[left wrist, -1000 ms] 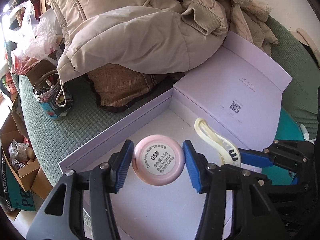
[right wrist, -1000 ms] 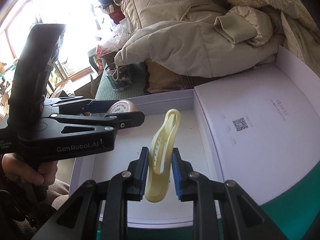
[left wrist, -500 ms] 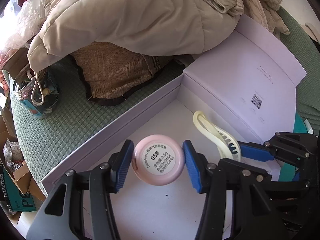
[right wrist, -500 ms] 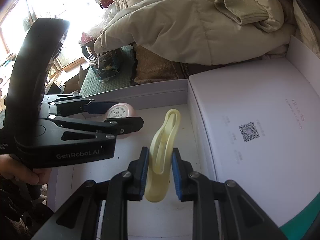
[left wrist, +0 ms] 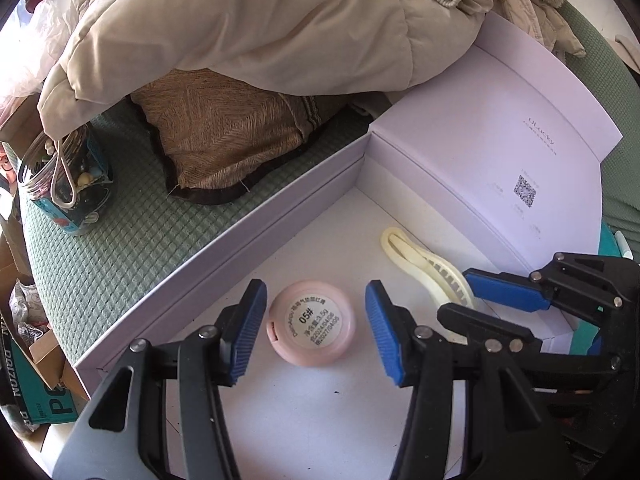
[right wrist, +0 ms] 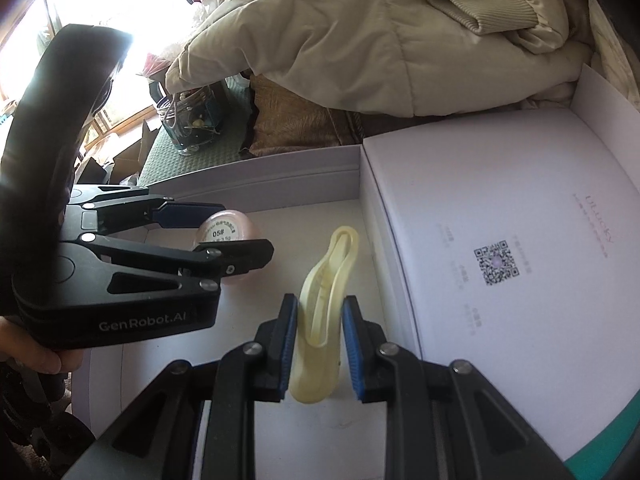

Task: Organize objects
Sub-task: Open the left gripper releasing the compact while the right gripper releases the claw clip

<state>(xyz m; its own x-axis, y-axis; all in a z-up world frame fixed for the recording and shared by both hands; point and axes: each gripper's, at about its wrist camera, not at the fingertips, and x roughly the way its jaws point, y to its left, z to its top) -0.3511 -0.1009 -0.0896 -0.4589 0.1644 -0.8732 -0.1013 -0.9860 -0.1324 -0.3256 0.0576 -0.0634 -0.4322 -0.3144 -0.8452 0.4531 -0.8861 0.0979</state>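
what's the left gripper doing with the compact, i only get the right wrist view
observer: in the left wrist view the left gripper is open around the compact, with a gap at one pad. The compact looks to lie on the box floor.
operator: does the clip touch the compact
observer: no. From the left, bare floor shows between them, and the clip, held in the right gripper, is clear of it.

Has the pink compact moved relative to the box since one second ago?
Yes. The pink compact has come down into the box and now seems to rest on its floor between the left gripper's jaws, which no longer touch it.
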